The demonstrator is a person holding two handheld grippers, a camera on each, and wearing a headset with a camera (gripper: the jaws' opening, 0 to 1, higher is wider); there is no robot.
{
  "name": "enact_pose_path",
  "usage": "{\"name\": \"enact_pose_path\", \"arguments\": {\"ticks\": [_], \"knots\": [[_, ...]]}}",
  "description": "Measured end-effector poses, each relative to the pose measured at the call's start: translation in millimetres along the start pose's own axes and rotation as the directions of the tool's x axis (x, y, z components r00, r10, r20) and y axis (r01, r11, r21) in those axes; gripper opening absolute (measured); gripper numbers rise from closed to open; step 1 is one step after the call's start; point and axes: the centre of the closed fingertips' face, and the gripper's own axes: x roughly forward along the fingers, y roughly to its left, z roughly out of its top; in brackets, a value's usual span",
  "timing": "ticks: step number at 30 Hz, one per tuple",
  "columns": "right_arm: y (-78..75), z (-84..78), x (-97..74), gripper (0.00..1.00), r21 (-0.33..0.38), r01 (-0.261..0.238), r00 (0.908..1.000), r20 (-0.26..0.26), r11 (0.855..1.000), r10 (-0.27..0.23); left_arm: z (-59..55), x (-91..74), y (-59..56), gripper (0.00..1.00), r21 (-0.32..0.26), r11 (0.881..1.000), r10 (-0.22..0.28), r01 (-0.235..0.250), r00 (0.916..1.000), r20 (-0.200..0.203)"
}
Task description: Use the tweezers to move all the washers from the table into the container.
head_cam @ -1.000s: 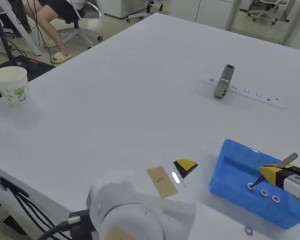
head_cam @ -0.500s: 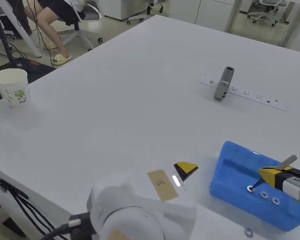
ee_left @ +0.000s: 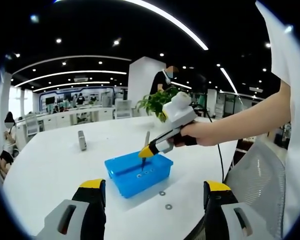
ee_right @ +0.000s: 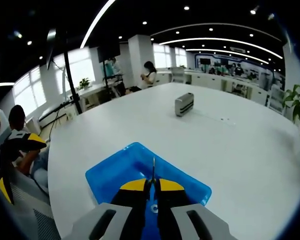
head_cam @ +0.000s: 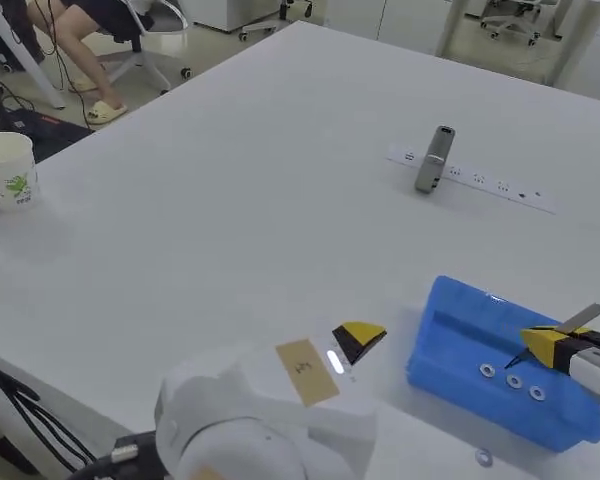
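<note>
Fingers of the right gripper pinch the tweezers above the container; the left gripper has them spread. The flat washer on the desk may skid from the tips.

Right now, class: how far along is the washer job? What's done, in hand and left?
Done: three washers lie in the blue container. In hand: the right tongs grip the tweezers above it. Left: two loose washers on the table beside it.
</note>
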Motion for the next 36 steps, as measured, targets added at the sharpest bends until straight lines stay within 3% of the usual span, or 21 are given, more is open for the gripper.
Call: {"name": "enact_pose_path", "arguments": {"ticks": [11,16,25,29,36], "knots": [[6.6,16.4,-28.3,0.03,0.015,0.011,0.9956,0.093,1.000,-0.013,-1.3,0.6,-0.8,0.81,-0.003,1.000,-0.005,0.005,1.0000,-0.007],[15.0,15.2,-39.6,0.03,-0.010,0.010,0.9945,0.104,1.000,-0.009,-2.1,1.2,-1.6,0.81,0.004,1.000,-0.009,0.009,0.9999,-0.013],[28.9,12.9,-58.5,0.03,0.034,0.008,0.9887,0.150,0.999,-0.013,-2.8,1.3,-0.7,0.81,0.004,1.000,-0.005,0.005,0.9998,-0.017],[35.4,8.1,-61.0,0.03,0.060,-0.006,0.9873,0.159,0.998,-0.004,-2.9,1.4,-1.2,0.81,0.006,1.000,-0.006,0.007,0.9998,-0.018],[52.1,-14.3,-53.5,0.03,0.096,-0.041,0.9923,0.120,0.994,0.030,-2.8,1.1,-1.1,0.80,0.005,1.000,-0.005,0.005,0.9998,-0.017]]}}
